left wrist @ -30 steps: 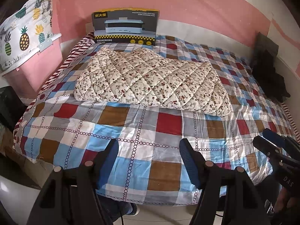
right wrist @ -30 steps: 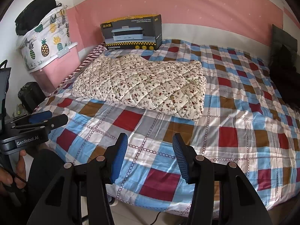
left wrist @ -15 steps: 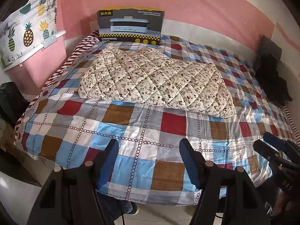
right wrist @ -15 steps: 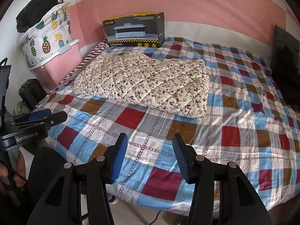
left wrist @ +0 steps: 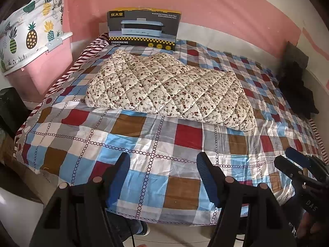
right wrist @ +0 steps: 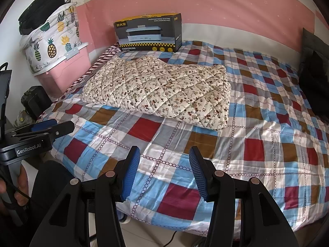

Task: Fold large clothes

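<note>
A folded quilted floral garment [left wrist: 170, 90] lies in a thick stack on the checked bed sheet [left wrist: 144, 144], toward the head of the bed; it also shows in the right wrist view [right wrist: 162, 90]. My left gripper [left wrist: 163, 160] is open and empty above the foot edge of the bed, well short of the garment. My right gripper [right wrist: 164, 154] is open and empty, also over the foot edge. Each gripper shows at the edge of the other's view: the right one [left wrist: 287, 160] and the left one [right wrist: 55, 126].
A Cookerking appliance box [left wrist: 144, 28] stands at the head of the bed against the pink wall. A pink storage bin [right wrist: 65, 70] with a pineapple-print bag [right wrist: 51, 43] stands left of the bed. Dark clothing [left wrist: 296, 82] lies at the bed's right edge.
Both grippers have pulled back and risen slightly from the bed, so the garment looks a little farther away. Both stay open and nothing on the bed moved.
</note>
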{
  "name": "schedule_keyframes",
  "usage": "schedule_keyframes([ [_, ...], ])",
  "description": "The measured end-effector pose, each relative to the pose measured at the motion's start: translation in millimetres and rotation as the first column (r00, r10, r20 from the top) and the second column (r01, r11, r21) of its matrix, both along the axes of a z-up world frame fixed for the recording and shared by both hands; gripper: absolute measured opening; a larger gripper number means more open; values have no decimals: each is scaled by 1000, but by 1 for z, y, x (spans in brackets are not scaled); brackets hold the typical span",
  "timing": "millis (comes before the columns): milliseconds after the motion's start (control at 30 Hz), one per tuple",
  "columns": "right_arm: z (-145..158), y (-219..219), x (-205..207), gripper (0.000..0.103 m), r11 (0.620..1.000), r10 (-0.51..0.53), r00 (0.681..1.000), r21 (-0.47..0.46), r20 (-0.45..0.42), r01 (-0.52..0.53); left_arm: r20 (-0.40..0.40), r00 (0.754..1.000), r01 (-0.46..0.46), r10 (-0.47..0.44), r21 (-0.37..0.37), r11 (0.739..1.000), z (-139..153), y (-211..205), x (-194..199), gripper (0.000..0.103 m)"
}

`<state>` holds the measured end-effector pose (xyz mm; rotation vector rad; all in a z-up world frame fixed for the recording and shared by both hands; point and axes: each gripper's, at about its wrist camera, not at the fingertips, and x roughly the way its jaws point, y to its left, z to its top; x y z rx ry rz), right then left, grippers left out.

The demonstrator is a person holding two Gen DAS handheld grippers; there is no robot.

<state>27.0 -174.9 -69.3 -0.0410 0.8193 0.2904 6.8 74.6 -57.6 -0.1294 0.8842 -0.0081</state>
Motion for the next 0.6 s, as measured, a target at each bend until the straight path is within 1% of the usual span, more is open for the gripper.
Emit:
schedule_keyframes([
  [200, 0, 1, 0, 51, 1000, -2, 1000, -1, -1, 2, 5, 1000, -4, 4, 16, 1000, 1, -2, -1, 69],
  [600, -1, 2, -1, 51, 1000, 2, 1000, 1, -2, -2, -1, 1000, -9, 9, -7, 1000, 0, -1, -2, 69],
])
